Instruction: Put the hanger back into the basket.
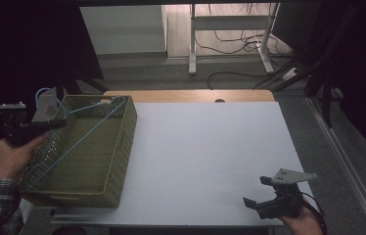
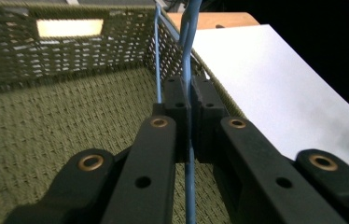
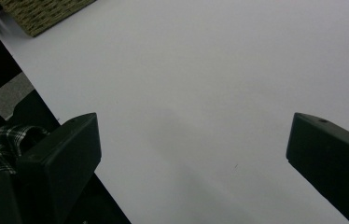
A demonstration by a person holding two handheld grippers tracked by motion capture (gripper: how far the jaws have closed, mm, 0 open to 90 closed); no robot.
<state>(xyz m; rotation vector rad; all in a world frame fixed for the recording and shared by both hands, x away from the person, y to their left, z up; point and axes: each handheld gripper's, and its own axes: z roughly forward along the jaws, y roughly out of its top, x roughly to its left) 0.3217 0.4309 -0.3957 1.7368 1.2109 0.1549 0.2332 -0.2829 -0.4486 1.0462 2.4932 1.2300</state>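
A thin blue wire hanger [image 1: 80, 137] lies tilted across an olive woven basket [image 1: 127, 127] at the left of the white table [image 1: 210, 147]. Its hook [image 1: 41, 93] sticks up past the basket's far left corner. My left gripper [image 1: 61, 122] reaches over the basket's left rim and is shut on the hanger. In the left gripper view the blue wire [image 2: 187, 70] runs pinched between the closed jaws of that gripper [image 2: 190, 88], above the basket floor [image 2: 46, 130]. My right gripper [image 1: 255, 192] rests near the table's front right edge, open with nothing between its fingers [image 3: 191, 140].
A wooden strip [image 1: 186, 95] borders the table's far edge. Beyond it stand white desk legs [image 1: 192, 44] and loose cables [image 1: 230, 41] on the floor. Dark curtains flank both sides. A basket corner [image 3: 42, 14] shows at the top left of the right gripper view.
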